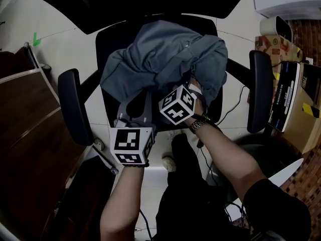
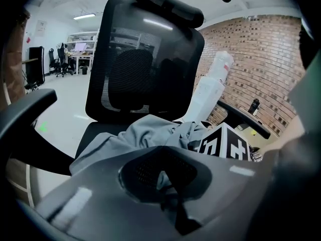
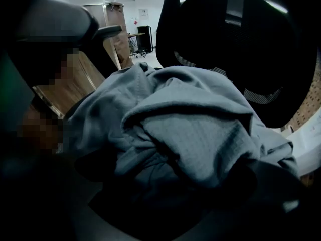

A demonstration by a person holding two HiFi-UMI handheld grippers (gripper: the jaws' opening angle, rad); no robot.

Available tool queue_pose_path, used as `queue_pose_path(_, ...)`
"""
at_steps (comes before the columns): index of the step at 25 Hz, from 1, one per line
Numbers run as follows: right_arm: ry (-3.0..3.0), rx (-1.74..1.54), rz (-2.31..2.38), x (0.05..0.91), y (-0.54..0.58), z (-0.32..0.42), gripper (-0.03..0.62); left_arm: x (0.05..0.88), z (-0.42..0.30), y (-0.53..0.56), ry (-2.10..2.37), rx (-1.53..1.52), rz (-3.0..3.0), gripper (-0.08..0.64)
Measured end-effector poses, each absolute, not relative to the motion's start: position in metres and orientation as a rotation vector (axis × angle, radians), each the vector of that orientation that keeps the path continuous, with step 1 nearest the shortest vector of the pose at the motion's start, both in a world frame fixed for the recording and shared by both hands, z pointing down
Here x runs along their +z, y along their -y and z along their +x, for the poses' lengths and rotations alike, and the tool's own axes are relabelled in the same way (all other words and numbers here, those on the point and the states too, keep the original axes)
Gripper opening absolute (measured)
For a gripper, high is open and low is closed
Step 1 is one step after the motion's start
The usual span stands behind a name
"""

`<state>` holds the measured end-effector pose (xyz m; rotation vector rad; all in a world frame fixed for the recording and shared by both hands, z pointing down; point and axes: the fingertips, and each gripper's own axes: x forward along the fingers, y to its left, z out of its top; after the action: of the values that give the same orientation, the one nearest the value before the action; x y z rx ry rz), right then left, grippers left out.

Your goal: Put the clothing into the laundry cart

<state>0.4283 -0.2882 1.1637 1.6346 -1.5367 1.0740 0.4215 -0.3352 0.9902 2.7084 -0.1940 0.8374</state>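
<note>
A grey-blue garment lies bunched on the seat of a black office chair. My right gripper is pushed into the garment's right front side. In the right gripper view its dark jaws stand apart, open, with folds of the garment filling the space between them. My left gripper sits at the seat's front edge, just short of the cloth. In the left gripper view its grey jaws meet, shut, and the garment lies beyond them. No laundry cart is in view.
The chair's armrests flank the seat and its mesh backrest rises behind. A wooden desk stands at the left. Cardboard boxes sit at the right. A cable runs over the white floor.
</note>
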Motion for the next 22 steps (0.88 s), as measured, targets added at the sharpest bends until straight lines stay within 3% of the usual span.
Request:
queue_pose_path(6, 1.503, 1.108, 1.665, 1.169, 0.289, 0.431, 0.555, 0.996, 0.419, 0.335, 0.197, 0.849, 2.698, 0.003)
queue_pose_path(7, 1.493, 1.113, 1.682, 1.167, 0.288, 0.434, 0.526, 0.994, 0.419, 0.335, 0.194, 0.847, 2.7, 0.003)
queue_pose_path(9, 1.465, 1.124, 1.717, 1.162, 0.287, 0.443, 0.376, 0.99, 0.419, 0.334, 0.191, 0.846, 2.705, 0.003)
queue_pose_path(12, 1.444, 1.128, 1.729, 1.158, 0.285, 0.451, 0.306, 0.984, 0.418, 0.336, 0.2, 0.85, 2.704, 0.003)
queue_pose_path(16, 1.436, 1.153, 1.741, 1.151, 0.281, 0.451, 0.164, 0.971, 0.417, 0.333, 0.193, 0.844, 2.722, 0.003)
queue_pose_path(22, 1.485, 1.134, 1.769, 1.118, 0.28, 0.442, 0.132, 0.94, 0.409, 0.345, 0.232, 0.832, 2.718, 0.003)
